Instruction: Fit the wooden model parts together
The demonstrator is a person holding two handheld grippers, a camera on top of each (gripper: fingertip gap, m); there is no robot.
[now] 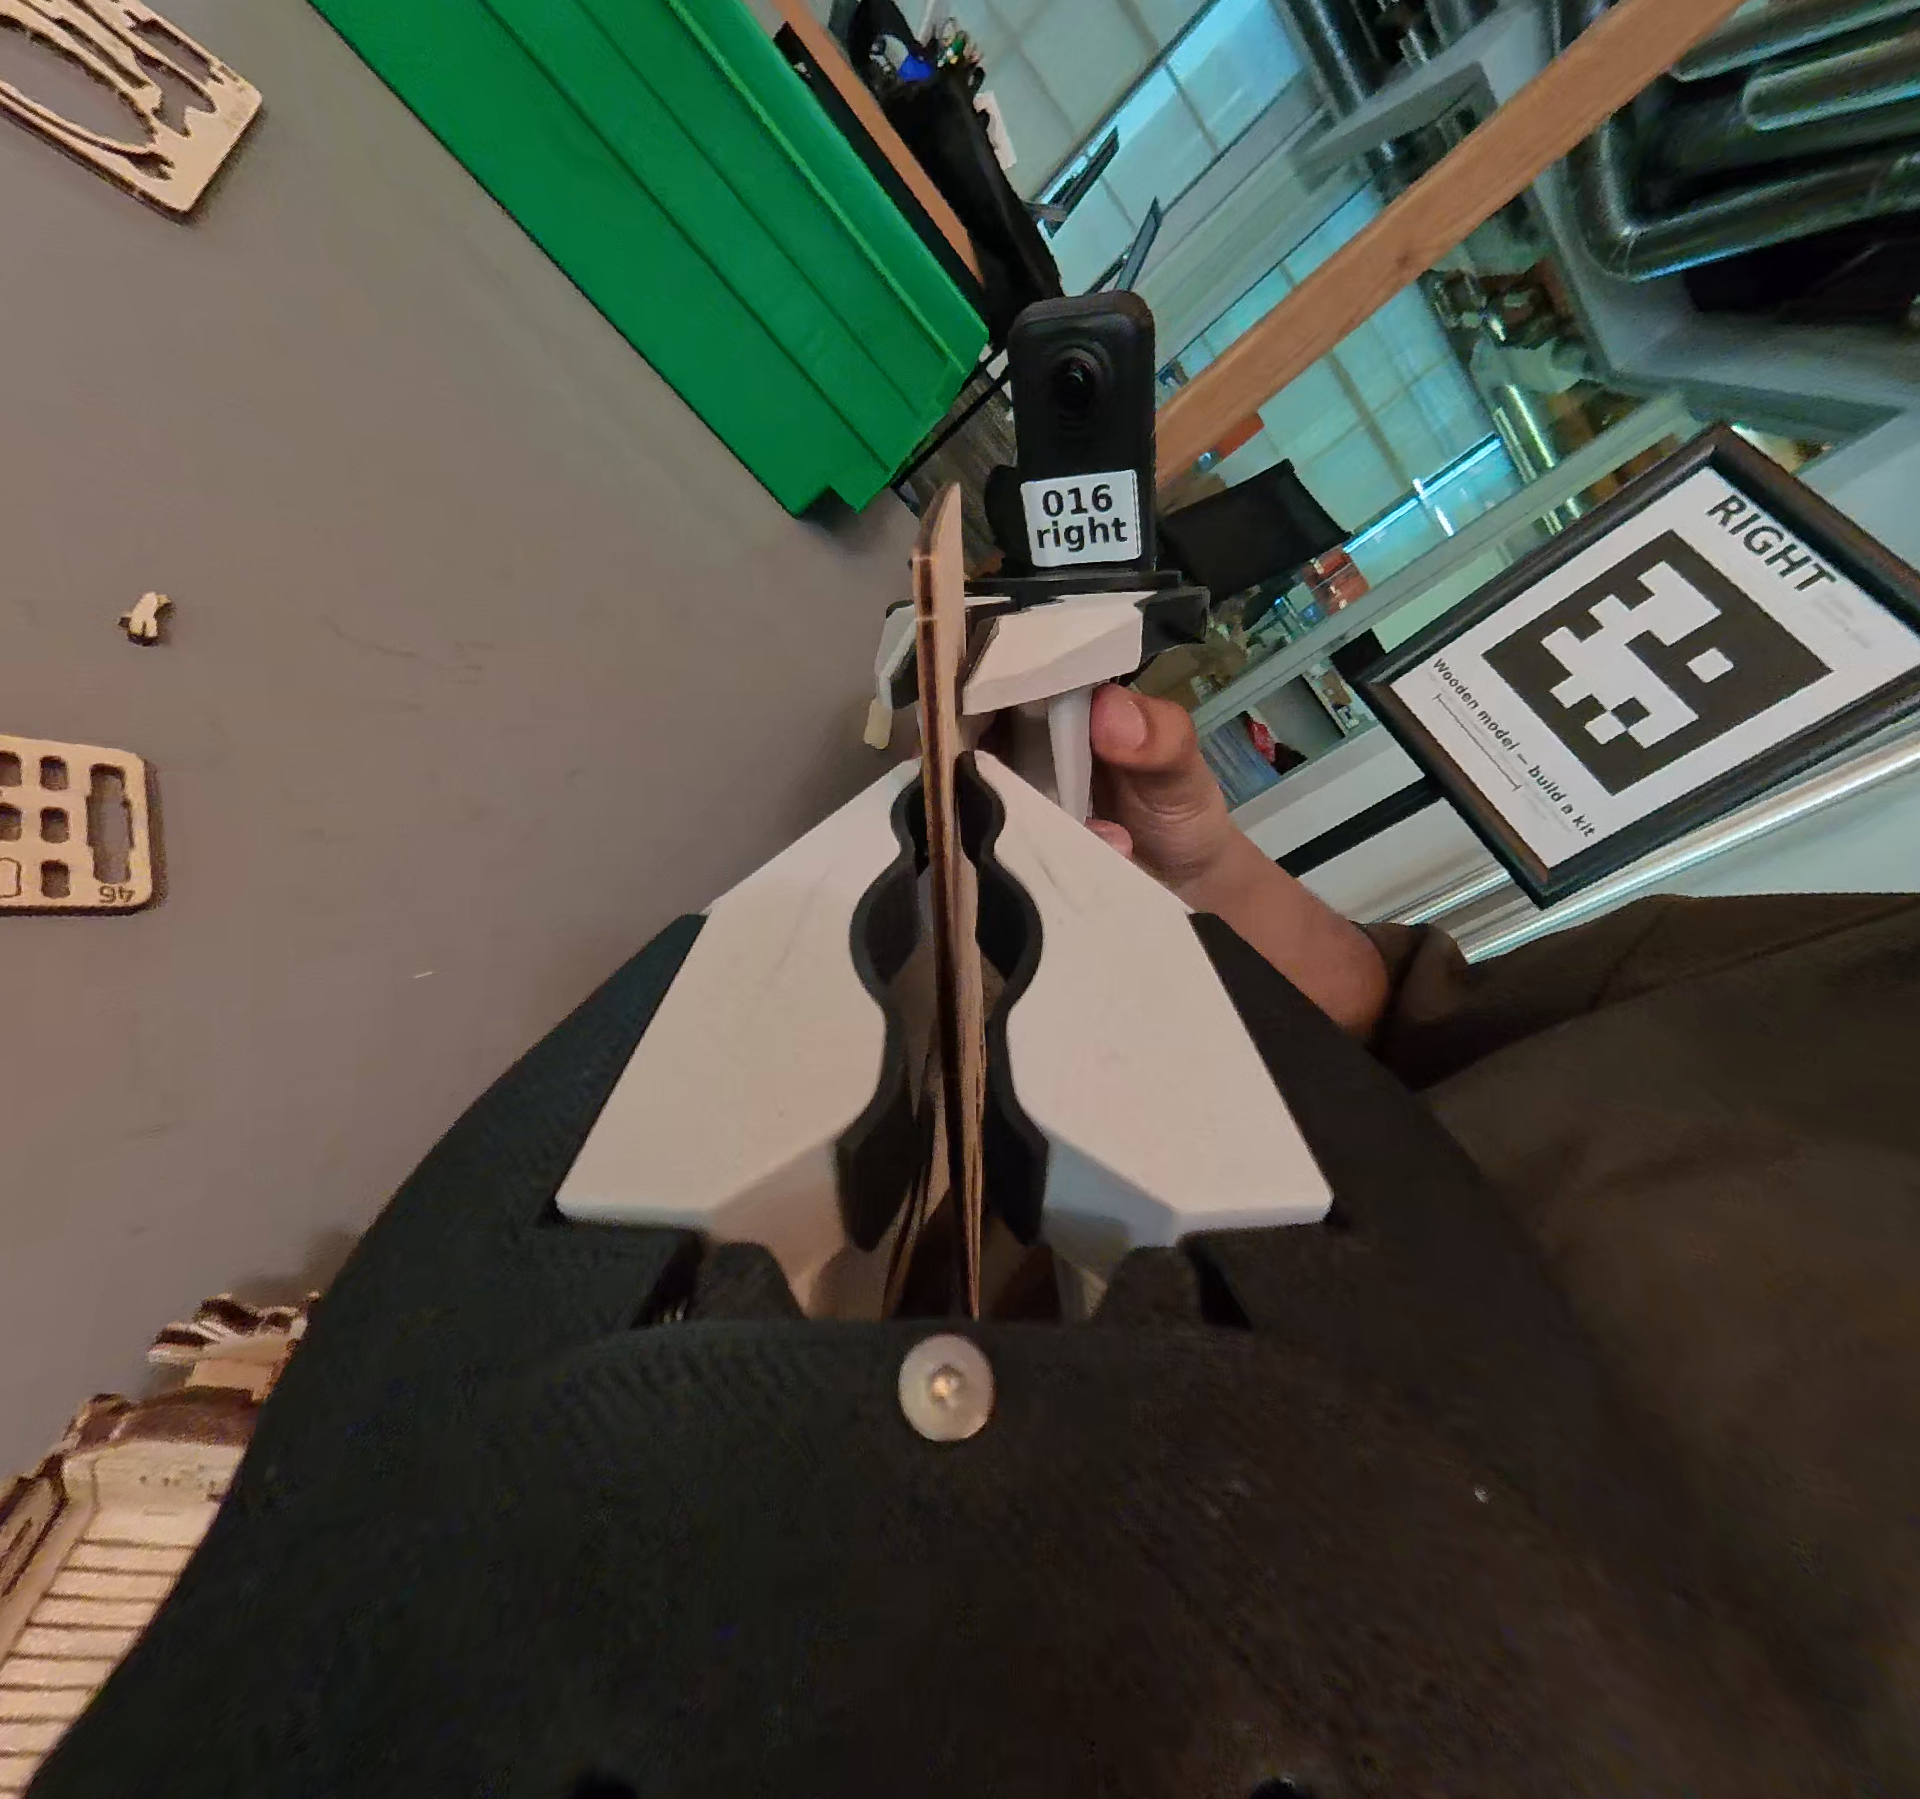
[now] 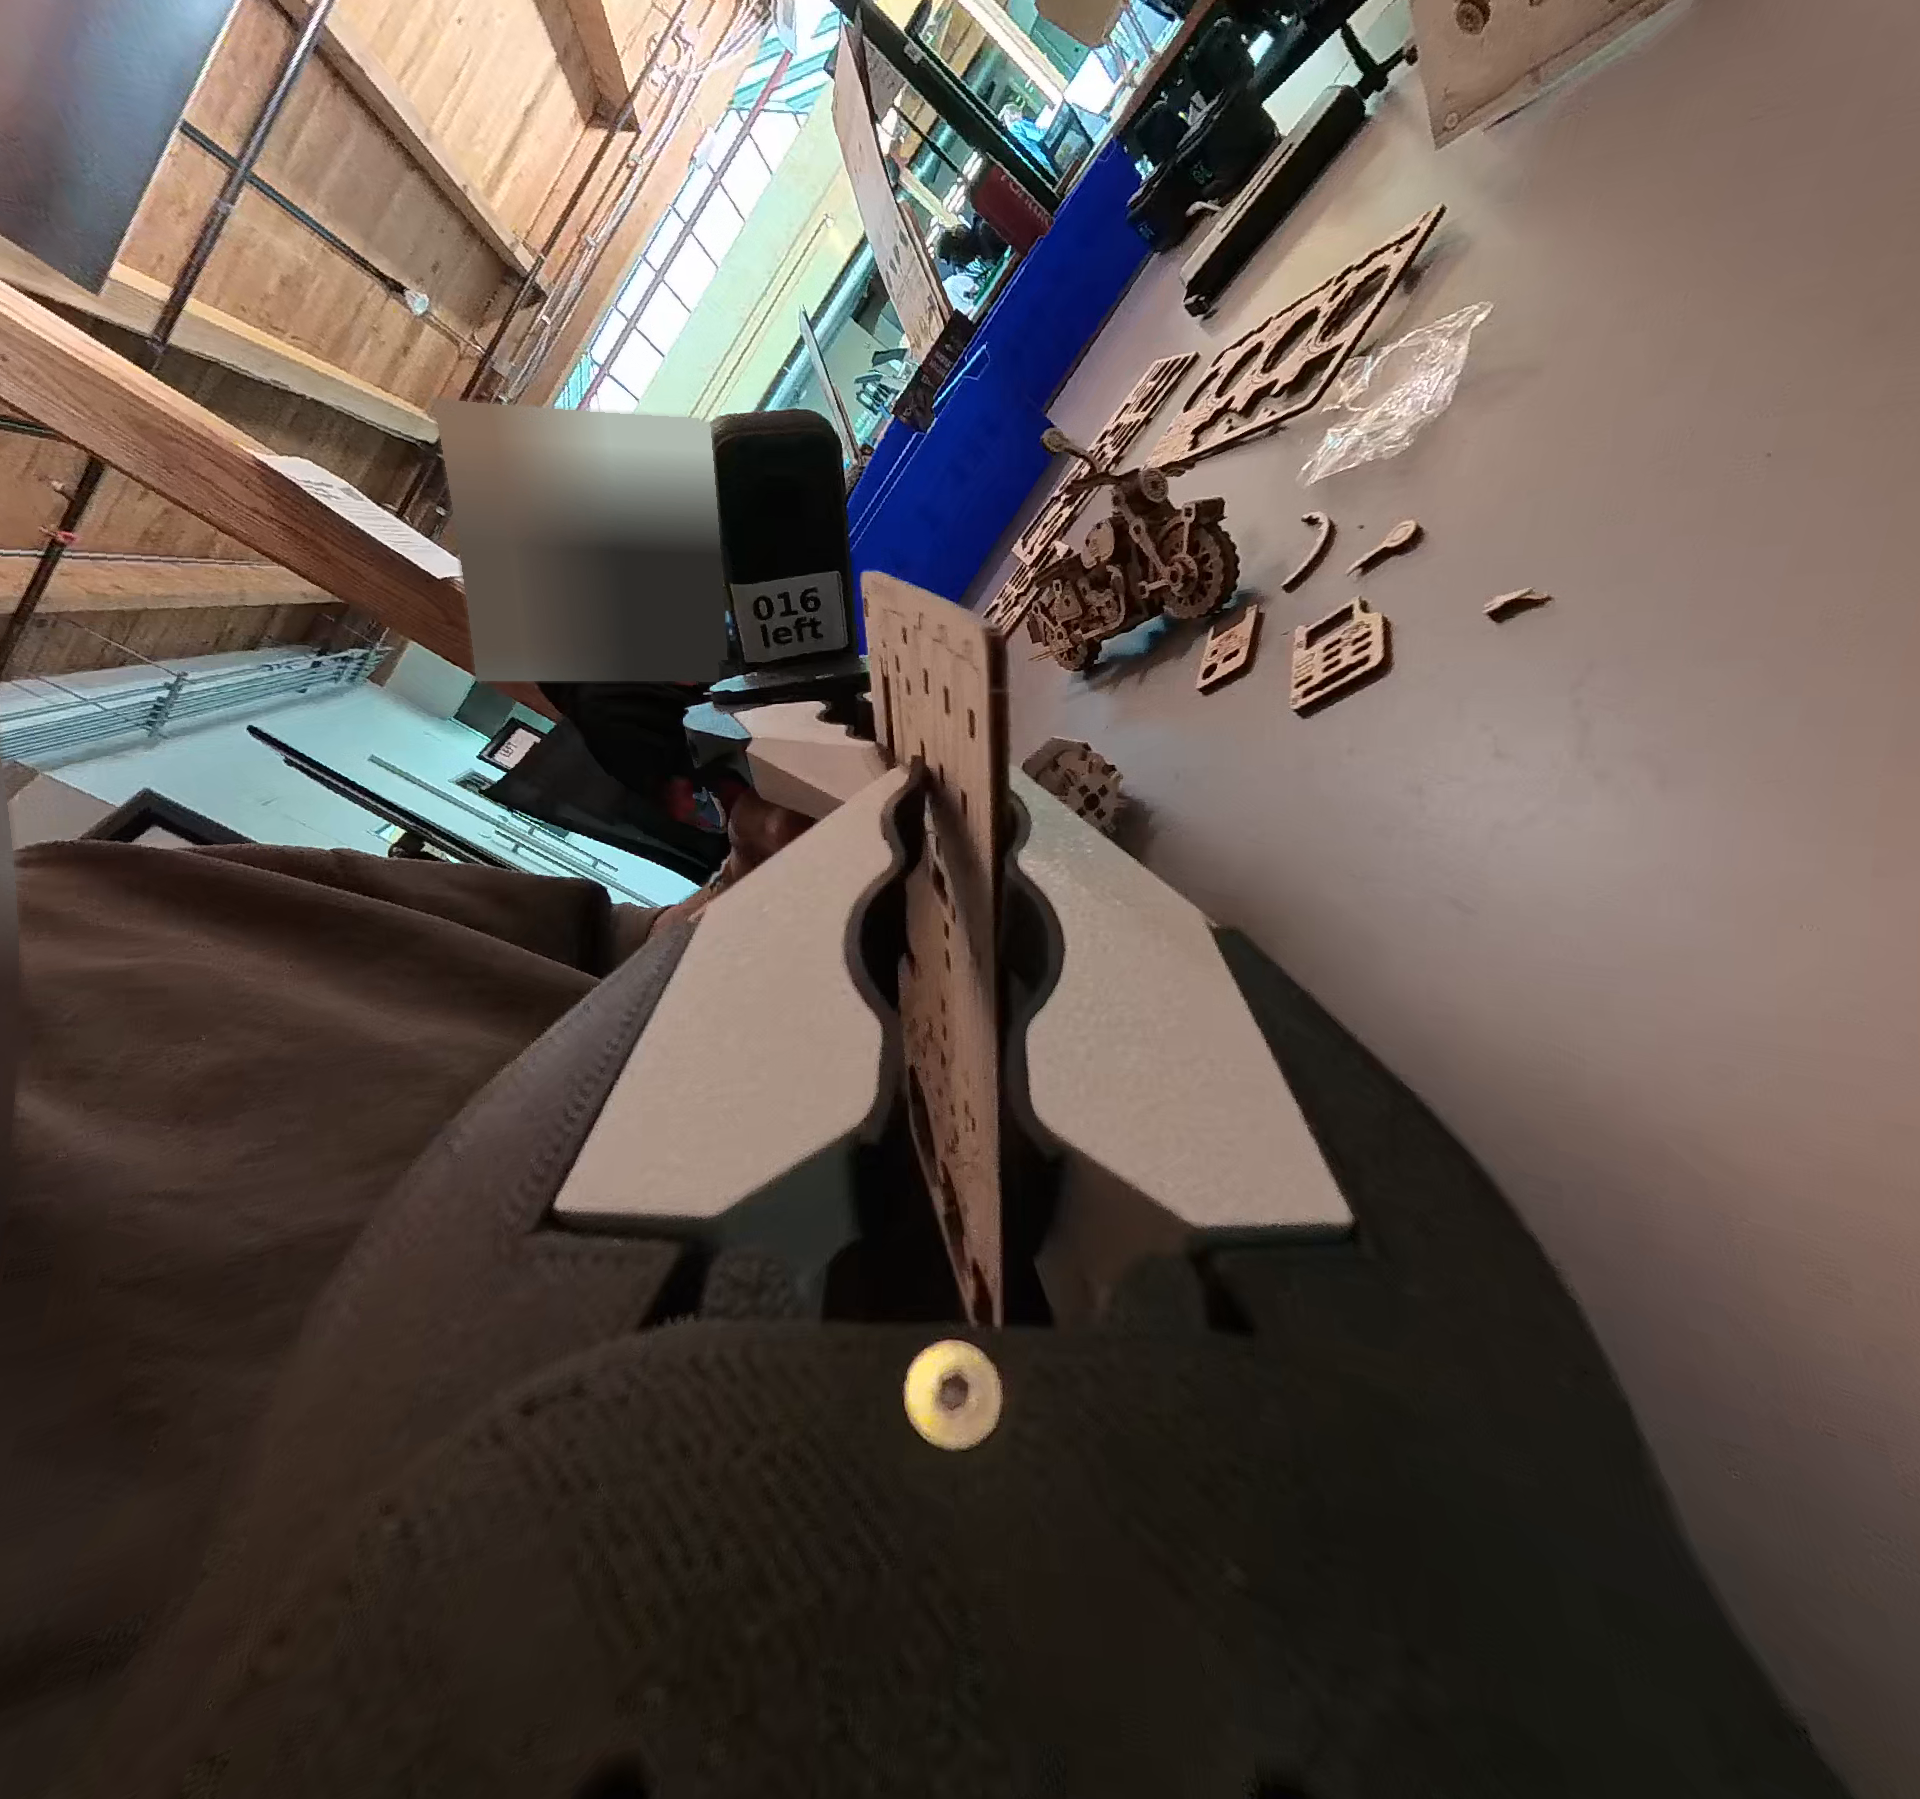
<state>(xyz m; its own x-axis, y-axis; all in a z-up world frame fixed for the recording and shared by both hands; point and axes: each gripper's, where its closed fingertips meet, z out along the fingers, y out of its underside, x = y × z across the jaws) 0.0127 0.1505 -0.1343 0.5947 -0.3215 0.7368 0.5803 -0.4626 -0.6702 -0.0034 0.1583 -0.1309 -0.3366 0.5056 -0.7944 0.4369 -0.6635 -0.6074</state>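
Note:
A thin laser-cut wooden sheet (image 1: pixel 940 648) stands edge-on between both grippers above the grey table (image 1: pixel 416 554). My left gripper (image 1: pixel 951 773) is shut on one end of it. My right gripper (image 2: pixel 961 793) is shut on the other end of the same sheet (image 2: pixel 940 689), whose punched slots face the camera. The right gripper (image 1: pixel 1039 658) shows opposite in the left wrist view, held by a hand (image 1: pixel 1153 783). The left gripper (image 2: pixel 821 762) shows behind the sheet in the right wrist view. A built wooden motorcycle model (image 2: pixel 1132 554) stands on the table beyond.
Loose wooden parts (image 2: pixel 1340 653), a gear piece (image 2: pixel 1081 783), emptied part sheets (image 2: pixel 1278 367) and a plastic bag (image 2: pixel 1392 393) lie near a blue bin (image 2: pixel 977 430). A green bin (image 1: pixel 623 170), more sheets (image 1: pixel 73 824) and a framed sign (image 1: pixel 1652 679) are on the other side. The grippers are tip to tip, or close to it.

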